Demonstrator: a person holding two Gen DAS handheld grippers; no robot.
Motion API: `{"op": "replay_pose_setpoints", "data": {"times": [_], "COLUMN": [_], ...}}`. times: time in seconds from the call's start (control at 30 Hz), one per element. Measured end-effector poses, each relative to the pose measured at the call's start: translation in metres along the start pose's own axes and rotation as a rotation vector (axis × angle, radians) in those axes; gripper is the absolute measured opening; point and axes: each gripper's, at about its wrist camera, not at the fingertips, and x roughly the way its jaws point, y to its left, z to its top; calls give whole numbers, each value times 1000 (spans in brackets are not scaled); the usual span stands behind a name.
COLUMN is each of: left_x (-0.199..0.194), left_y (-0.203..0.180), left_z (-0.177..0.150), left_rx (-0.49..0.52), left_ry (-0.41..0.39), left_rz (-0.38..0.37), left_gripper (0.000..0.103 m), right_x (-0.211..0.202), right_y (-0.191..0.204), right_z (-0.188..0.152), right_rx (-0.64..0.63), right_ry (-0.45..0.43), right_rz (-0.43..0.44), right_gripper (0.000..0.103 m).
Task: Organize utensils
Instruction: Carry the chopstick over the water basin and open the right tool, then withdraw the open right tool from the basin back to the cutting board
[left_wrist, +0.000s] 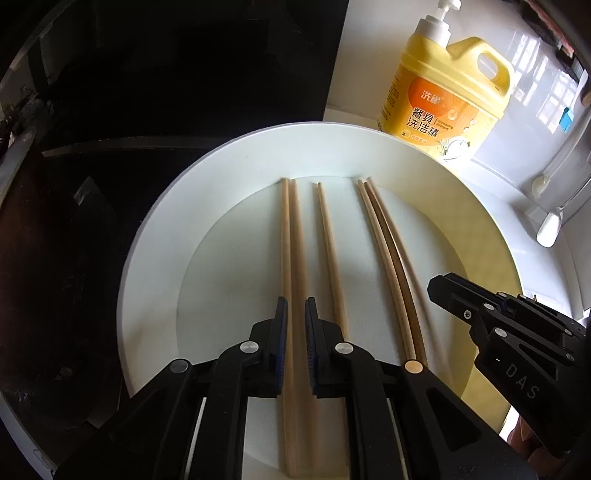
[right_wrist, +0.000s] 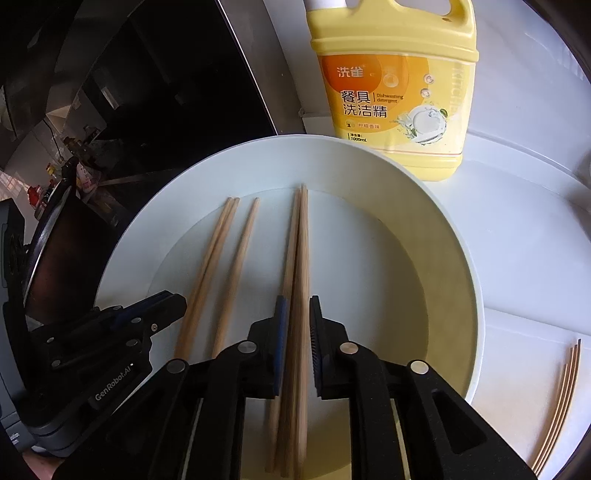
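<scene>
Chopsticks lie side by side on a white plate (left_wrist: 155, 258), all pointing toward its far rim, in three groups: a left pair (left_wrist: 291, 240), a single chopstick (left_wrist: 328, 240) and a right pair (left_wrist: 384, 240).

The plate sits on a white worktop (right_wrist: 517, 240), its left rim reaching over a black surface (left_wrist: 147, 74). A yellow dish soap bottle (left_wrist: 443, 92) stands upright on the worktop just beyond the plate's far rim.

The left gripper (left_wrist: 294, 306) points steeply down over the near part of the plate with its jaws only narrowly apart. The left pair runs between the blue pads. One pad is against the wood or nearly so, and a thin gap shows at the other, so the pair is straddled rather than squeezed.

The right gripper (right_wrist: 297, 302) stands the same way over the right pair. Its jaws are a slit apart, the two sticks pass between them, and a sliver of space shows beside the right pad.

The two grippers are near each other but not touching, with the single chopstick between them.

A few loose chopsticks (right_wrist: 561, 402) lie on the worktop off the plate's right rim, toward the near right edge.
</scene>
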Motion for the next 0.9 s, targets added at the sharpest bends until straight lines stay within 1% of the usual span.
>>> {"op": "replay_pose_setpoints", "data": {"times": [0.03, 0.07, 0.17, 0.23, 0.4, 0.43, 0.53, 0.77, 0.9], "left_x": [-2, -5, -15, -21, -27, -27, -33, -44, -54], "left_y": [1, 2, 7, 9, 13, 13, 15, 11, 7], "left_z": [0, -1, -2, -3, -3, -3, -7, -14, -18], "left_rx": [-2, -5, -18, -26, -42, -47, -65, -72, -77], "left_ry": [-6, -12, -47, -67, -66, -64, -64, -74, -92], "left_rz": [5, 12, 34, 46, 49, 47, 44, 49, 47], "left_gripper": [19, 30, 51, 58, 59, 61, 69, 75, 78], "right_x": [-2, -5, -13, -16, -24, -26, -32, -51, -65], "right_y": [0, -1, -3, -4, -6, -7, -6, -7, -9], "right_z": [0, 0, 0, 0, -4, -5, -8, -14, -19], "right_rx": [-1, -3, 5, 13, 17, 18, 17, 19, 22], "right_ry": [-8, -15, -33, -37, -43, -44, -51, -80, -100], "right_rz": [-2, -5, -3, 1, 3, 3, 2, -3, -7], "right_gripper": [17, 19, 21, 23, 25, 27, 33, 33, 36]}}
